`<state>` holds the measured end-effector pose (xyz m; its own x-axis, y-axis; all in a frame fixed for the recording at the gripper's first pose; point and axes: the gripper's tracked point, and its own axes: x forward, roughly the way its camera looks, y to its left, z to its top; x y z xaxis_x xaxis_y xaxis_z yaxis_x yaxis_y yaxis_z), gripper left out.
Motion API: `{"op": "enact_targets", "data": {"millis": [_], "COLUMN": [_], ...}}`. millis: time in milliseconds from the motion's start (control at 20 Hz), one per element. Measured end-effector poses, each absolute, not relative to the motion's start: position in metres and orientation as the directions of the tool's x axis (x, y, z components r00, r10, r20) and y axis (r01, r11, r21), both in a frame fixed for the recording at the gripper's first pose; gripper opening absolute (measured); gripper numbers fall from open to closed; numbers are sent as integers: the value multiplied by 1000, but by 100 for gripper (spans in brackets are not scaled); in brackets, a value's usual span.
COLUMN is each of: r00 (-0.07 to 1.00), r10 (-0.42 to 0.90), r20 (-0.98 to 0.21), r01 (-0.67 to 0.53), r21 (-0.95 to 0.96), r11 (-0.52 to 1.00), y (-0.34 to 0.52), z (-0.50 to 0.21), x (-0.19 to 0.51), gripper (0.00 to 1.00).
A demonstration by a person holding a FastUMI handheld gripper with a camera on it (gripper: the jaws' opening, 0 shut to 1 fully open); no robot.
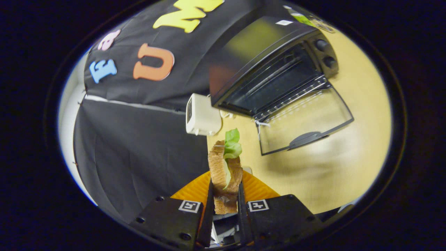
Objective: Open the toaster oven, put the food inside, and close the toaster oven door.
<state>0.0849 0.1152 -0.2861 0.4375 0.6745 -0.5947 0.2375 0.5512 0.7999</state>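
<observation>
I had the gripper closed down on the sandwich, its 2 fingers pressing on either side of the bread, so the gap between them was only as wide as the sandwich itself. The sandwich stood on edge between the fingers and stuck out ahead of them, 2 slices of brown bread with a green lettuce leaf poking out of the far end. Right behind the sandwich, close to the fingers, I could see an orange ridged plate lying on the pale wooden desk. Farther off and to the right, the toaster oven sat on the desk with its glass door folded all the way down toward me, the dark handle at the door's near edge. The wire rack showed at the mouth of the dark cavity, and 2 round knobs sat on the panel at the oven's right side. Just to the left of the oven, a small white box-like appliance stood at the desk's edge against the black cloth wall. The sandwich was well apart from the oven opening.
</observation>
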Motion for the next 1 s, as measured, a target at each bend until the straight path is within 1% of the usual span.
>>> {"op": "enact_targets", "data": {"millis": [150,200,250,400,500,700,750,800,900,1000], "r00": [587,626,659,741,796,852,873,882,885,916], "r10": [605,582,560,500,456,388,366,352,317,259], "r20": [-537,-518,-502,-448,-397,-351,-324,-312,-341,-307], "r01": [310,322,331,320,293,296,278,269,293,274], "r21": [840,852,862,890,913,935,945,948,937,949], "r11": [445,412,383,324,283,196,173,167,190,156], "y": [72,61,52,31,33,45,47,51,60,68], "z": [-287,-291,-280,-270,-269,-275,-274,-277,-287,-282], "x": [115,126,127,128,128,134,136,139,137,148], "gripper": [36,36,36,36,36,36,36,36,36,38]}}
